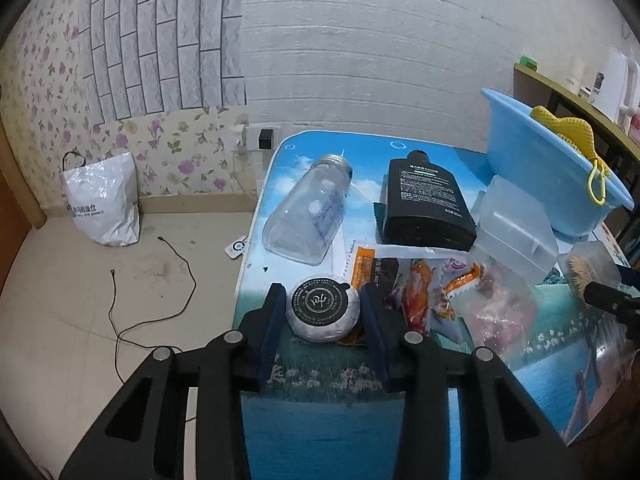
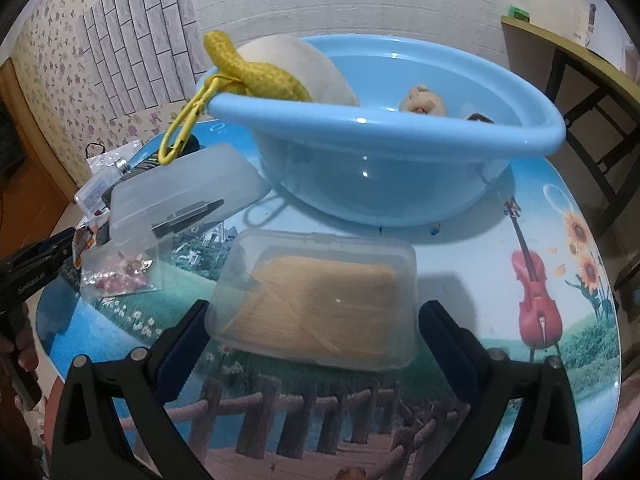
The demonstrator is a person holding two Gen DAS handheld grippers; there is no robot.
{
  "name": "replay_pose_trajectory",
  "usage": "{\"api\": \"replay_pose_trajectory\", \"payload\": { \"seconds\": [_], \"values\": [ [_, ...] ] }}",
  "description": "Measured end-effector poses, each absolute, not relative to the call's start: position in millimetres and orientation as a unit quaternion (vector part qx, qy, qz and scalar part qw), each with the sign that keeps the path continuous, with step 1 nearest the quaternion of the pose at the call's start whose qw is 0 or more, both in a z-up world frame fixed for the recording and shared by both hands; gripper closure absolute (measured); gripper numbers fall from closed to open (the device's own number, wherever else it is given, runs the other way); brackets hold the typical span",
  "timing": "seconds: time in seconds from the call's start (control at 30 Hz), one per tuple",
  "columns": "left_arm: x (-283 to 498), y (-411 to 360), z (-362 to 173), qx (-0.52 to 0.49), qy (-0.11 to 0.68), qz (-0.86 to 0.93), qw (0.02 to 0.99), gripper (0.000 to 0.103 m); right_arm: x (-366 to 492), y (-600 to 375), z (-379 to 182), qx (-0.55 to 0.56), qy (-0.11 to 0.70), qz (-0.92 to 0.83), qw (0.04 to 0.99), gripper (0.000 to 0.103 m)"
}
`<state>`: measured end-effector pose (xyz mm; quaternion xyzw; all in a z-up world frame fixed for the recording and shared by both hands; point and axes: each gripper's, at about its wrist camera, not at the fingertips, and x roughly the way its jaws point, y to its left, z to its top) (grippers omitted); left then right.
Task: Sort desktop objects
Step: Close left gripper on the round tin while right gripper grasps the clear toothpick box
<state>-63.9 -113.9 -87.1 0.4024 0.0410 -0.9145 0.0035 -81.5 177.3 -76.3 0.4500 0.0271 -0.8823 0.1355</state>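
Observation:
A round white puck with a black label (image 1: 322, 307) lies near the table's left edge. My left gripper (image 1: 323, 314) is shut on it, one blue pad against each side. A clear lidded box of toothpicks (image 2: 316, 300) lies flat on the table in the right wrist view. My right gripper (image 2: 312, 320) is open and straddles that box, with a narrow gap at each finger. Behind the box stands a blue basin (image 2: 384, 176) holding a yellow knitted item (image 2: 256, 74), a white round thing (image 2: 304, 68) and a small toy (image 2: 422, 100).
On the picture-print table (image 1: 320, 376) lie a clear bottle (image 1: 308, 212), a black bottle (image 1: 428, 204), snack packets (image 1: 424, 292), a bag of pink pieces (image 1: 496, 312) and a frosted box (image 1: 516, 224). To the left are the floor, a cable and a white bag (image 1: 102, 200).

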Motion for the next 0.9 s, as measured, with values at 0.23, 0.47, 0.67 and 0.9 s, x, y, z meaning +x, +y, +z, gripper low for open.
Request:
{"api": "replay_pose_trajectory", "payload": {
  "seconds": [0.23,0.47,0.67,0.9],
  "values": [
    [-51,-113,-78,0.397,0.043,-0.917,0.008,0.066,-82,180,-77,0.451,0.026,-0.881,0.142,0.005],
    [-32,-103,-63,0.391,0.040,-0.919,0.004,0.066,-71,195,-70,0.444,0.019,-0.884,0.145,0.006],
    [-16,-85,-48,0.379,0.062,-0.923,-0.018,0.066,-62,212,-66,0.447,0.017,-0.883,0.144,0.006],
    [-10,-46,-50,0.393,0.049,-0.917,-0.055,0.066,-45,232,-60,0.443,0.027,-0.884,0.148,0.006]
  ]
}}
